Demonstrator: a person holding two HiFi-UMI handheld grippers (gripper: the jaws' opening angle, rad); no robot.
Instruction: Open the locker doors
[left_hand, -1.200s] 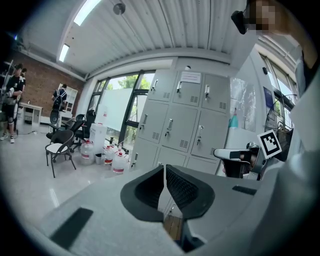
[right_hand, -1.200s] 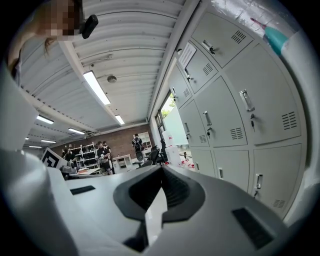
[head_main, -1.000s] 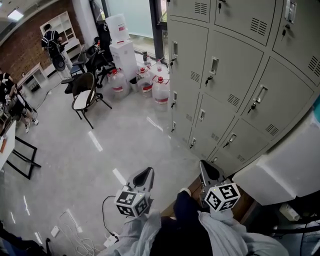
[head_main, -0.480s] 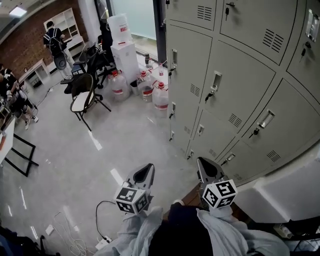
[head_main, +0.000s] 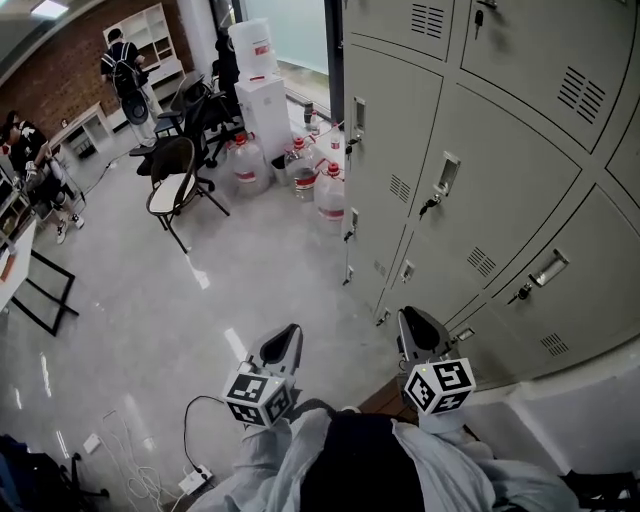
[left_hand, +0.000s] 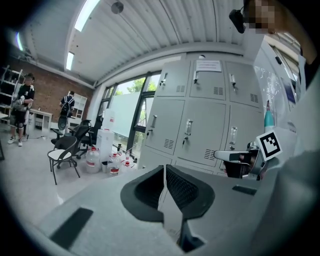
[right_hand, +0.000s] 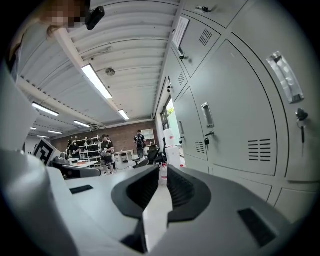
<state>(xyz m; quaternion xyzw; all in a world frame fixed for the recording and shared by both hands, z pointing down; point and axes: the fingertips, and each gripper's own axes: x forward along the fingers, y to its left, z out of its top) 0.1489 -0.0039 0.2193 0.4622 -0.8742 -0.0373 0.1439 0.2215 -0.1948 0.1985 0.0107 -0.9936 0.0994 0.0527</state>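
A bank of grey locker doors (head_main: 500, 200) fills the right of the head view, all closed, each with a recessed handle (head_main: 447, 172) and a key below it. My right gripper (head_main: 410, 316) is held level close beside the lockers. In the right gripper view the nearest door (right_hand: 235, 115) and its handle (right_hand: 207, 115) pass on the right. Its jaws (right_hand: 163, 169) have just been opening and stand a crack apart with nothing between them. My left gripper (head_main: 292, 330) is out over the floor, its jaws (left_hand: 164, 168) shut and empty, and the lockers (left_hand: 200, 125) lie ahead of it.
Water bottles (head_main: 328, 190) and a white dispenser (head_main: 262, 90) stand at the lockers' far end. A chair (head_main: 172, 190) is on the floor at the left, with people (head_main: 125, 60) beyond it. A cable and power strip (head_main: 190, 478) lie near my feet. A white box (head_main: 560, 400) sits low on the right.
The lockers have slid down and closer in the head view as I moved along them. Both grippers keep their place in front of my body.
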